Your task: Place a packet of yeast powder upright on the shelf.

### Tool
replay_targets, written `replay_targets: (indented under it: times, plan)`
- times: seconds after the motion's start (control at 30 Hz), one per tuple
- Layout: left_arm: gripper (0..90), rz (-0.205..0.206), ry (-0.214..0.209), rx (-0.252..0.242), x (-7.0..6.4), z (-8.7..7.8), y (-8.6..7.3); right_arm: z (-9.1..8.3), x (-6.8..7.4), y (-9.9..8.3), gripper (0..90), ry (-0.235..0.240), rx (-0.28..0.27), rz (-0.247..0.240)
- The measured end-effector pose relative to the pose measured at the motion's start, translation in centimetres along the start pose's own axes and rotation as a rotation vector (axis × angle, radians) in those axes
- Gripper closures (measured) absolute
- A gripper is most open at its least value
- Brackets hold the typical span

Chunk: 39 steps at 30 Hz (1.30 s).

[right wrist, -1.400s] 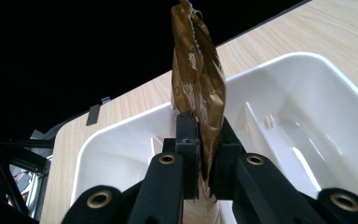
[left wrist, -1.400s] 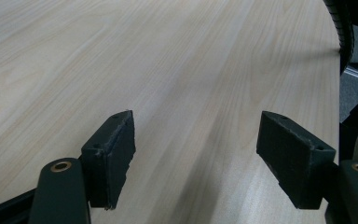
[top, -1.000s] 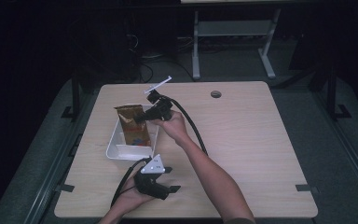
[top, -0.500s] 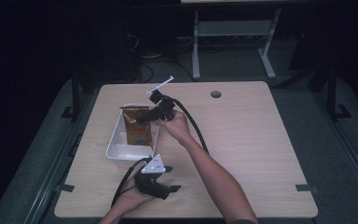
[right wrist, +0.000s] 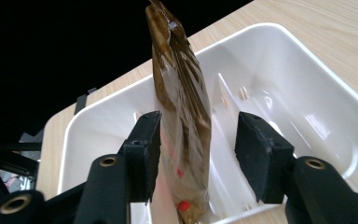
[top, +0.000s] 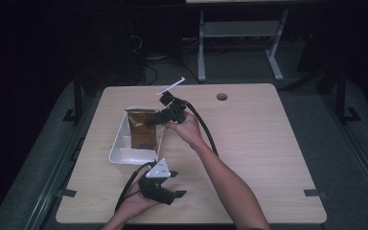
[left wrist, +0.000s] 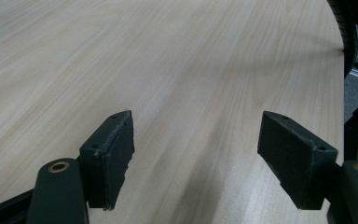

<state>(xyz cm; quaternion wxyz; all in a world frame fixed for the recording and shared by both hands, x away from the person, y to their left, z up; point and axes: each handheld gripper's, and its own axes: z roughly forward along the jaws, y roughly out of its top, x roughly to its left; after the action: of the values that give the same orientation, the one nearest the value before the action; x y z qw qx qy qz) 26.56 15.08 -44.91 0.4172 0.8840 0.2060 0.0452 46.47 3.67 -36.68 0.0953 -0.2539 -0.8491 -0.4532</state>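
- The right gripper was held over the white tray, at the far side of the table.
- In the right gripper view, its two black jaws stood apart, one on each side of a brown shiny pouch.
- The pouch stood on its edge between the jaws. The left jaw looked to be touching it or just beside it. There was a gap between the pouch and the right jaw, so the right gripper was let go and not squeezing the pouch.
- The bottom of the pouch sat down inside the tray, right by a thin white wall that split the tray into parts.
- In the high view the pouch lay in the tray, just in front of the right gripper's tips.
- The left gripper was near the person's edge of the table, well apart from the tray.
- In the left gripper view its jaws were spread wide with just bare wood between them, so the left gripper was let go too and held nothing.
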Motion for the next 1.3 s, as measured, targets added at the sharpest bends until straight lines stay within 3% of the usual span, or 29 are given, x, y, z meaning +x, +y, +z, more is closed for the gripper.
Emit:
replay_targets:
  times: [0.47,0.9,1.3]
  plan:
    - [24.1,-0.012,-0.006,0.008,0.1,0.2,-0.1,-2.9,-0.6,-2.1,42.0,0.027,-0.019,0.013]
    - [22.1,-0.018,-0.009,0.010,0.0,0.4,0.0,-5.5,-0.4,-3.4,40.6,0.027,-0.040,-0.002]
    - [20.6,-0.021,-0.007,0.009,0.1,0.5,0.0,-8.6,-0.9,-5.6,39.1,0.012,-0.072,0.028]
